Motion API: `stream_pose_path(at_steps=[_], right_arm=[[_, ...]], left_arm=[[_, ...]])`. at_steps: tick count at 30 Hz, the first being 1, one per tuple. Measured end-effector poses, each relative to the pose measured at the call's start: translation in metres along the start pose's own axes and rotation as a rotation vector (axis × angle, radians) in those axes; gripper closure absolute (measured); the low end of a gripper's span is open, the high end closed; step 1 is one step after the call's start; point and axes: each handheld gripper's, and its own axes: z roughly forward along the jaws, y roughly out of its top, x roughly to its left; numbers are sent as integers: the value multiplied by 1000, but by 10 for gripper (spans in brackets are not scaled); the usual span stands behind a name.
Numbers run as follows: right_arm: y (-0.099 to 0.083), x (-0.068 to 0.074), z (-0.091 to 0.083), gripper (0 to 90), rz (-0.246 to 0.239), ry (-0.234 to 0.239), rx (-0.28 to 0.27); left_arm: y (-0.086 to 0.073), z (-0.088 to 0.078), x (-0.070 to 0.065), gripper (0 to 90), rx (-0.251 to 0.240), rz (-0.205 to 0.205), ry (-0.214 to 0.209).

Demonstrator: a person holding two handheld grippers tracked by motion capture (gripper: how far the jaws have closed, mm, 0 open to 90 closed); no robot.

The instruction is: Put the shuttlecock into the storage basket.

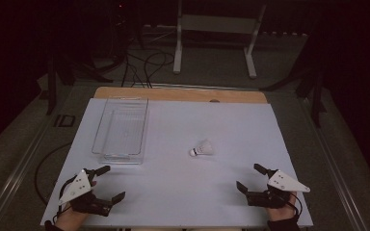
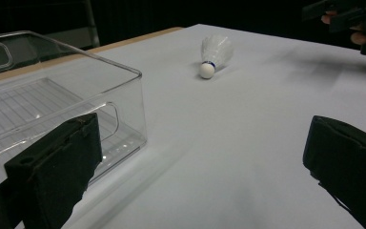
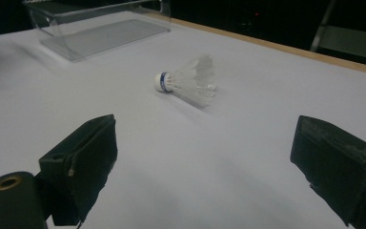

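Resting near the front edge of a white counter (image 1: 183,192), the left gripper (image 1: 110,183) and the right gripper (image 1: 250,177) both hold their black jaws spread wide, with nothing between them. A white shuttlecock (image 1: 202,148) lies on its side near the middle of the counter, well apart from both, its cork tip pointing toward the person's left. A clear plastic bin (image 1: 121,127) sits empty on the left half, just ahead of the left gripper. Beyond the far edge, cables (image 1: 142,65) trail across the floor.
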Motion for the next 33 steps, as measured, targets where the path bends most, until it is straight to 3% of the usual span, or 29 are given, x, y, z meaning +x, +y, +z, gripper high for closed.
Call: stream_pose_path(at_steps=[6,24,33], right_arm=[[1,3,2,86,-24,6,1],[3,6,-1,86,-33,-6,-12],[3,7,-2,86,-28,-11,-10]], left_arm=[[0,0,0,1,3,0,-1],[10,0,-3,1,52,11,-27],[30,6,-5,1,127,77,-70]])
